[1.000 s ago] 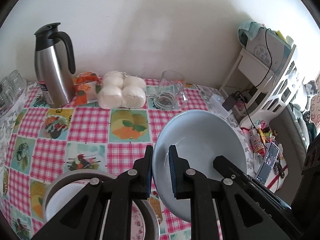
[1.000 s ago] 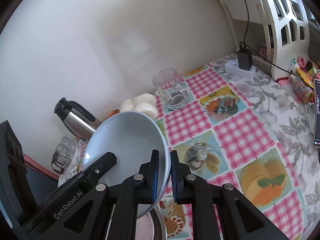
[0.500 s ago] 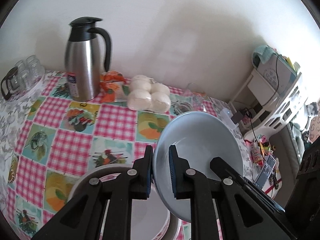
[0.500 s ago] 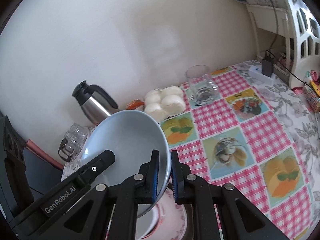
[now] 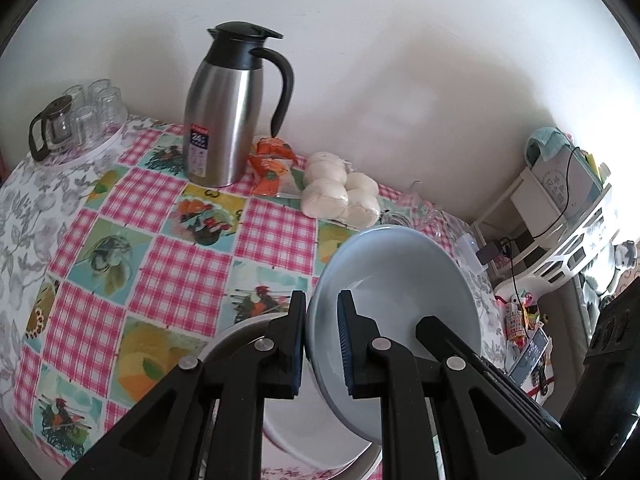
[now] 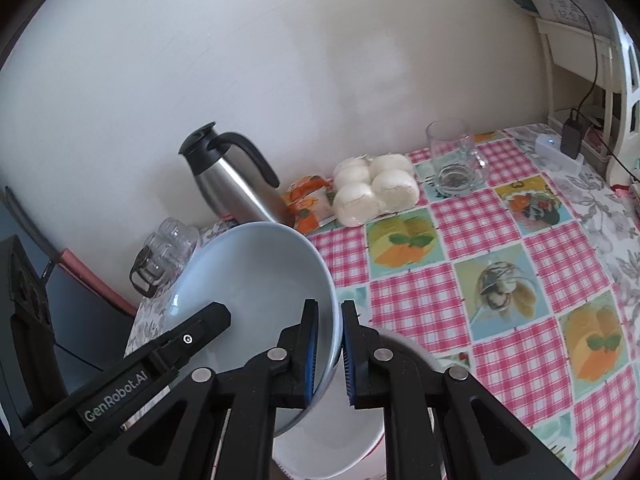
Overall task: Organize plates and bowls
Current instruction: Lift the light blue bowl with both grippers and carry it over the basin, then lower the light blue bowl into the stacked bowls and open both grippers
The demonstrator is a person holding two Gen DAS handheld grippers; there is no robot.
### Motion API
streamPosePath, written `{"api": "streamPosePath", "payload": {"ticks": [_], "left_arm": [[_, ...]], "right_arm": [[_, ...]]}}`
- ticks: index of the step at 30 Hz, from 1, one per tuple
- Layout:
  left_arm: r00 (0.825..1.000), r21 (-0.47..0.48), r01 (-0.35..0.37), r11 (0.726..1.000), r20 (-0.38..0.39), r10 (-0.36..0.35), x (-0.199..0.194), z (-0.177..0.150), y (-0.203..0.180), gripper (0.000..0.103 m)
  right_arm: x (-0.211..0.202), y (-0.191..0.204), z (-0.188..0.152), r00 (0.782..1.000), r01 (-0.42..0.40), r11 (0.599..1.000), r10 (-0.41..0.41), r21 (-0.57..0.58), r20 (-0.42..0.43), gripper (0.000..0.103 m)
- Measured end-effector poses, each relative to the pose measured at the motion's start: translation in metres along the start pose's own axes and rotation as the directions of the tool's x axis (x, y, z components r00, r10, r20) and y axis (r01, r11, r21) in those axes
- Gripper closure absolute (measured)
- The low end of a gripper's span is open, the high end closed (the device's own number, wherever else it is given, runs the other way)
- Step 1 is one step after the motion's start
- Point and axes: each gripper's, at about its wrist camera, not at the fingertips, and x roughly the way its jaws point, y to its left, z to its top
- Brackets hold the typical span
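Both grippers hold one pale blue bowl [image 5: 396, 284] by opposite rims, tilted, above the table. My left gripper [image 5: 322, 344] is shut on its left rim. My right gripper [image 6: 329, 354] is shut on its right rim; the bowl also shows in the right wrist view [image 6: 256, 280]. Below it sits a white bowl [image 5: 316, 436] inside a grey-rimmed dish [image 5: 236, 330], partly hidden by my fingers. The white bowl also shows in the right wrist view [image 6: 332, 444]. A floral plate edge [image 5: 280, 473] peeks out at the bottom.
A steel thermos jug [image 5: 224, 112], an orange packet [image 5: 270, 164], a pack of white buns [image 5: 340, 192] and a glass mug [image 6: 454, 160] stand along the wall. A tray of glasses [image 5: 76, 120] is far left. A white shelf with cables [image 5: 560, 216] is right.
Both grippers have lifted the blue bowl higher and moved it left over the stacked dishes. More of the table's left side and the tray of glasses has come into view.
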Motion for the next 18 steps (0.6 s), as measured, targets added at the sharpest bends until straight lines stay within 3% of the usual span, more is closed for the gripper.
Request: {"api": "streamPosePath", "payload": {"ticks": [18], "left_arm": [[0.999,-0.046,-0.014,0.999,-0.049,0.012,-0.005,-0.028,0.035,0.087]], "right_arm": [[0.011,0.024,-0.036,0.996,0.049,0.997,-0.053,-0.055,-0.076,0.089]]}}
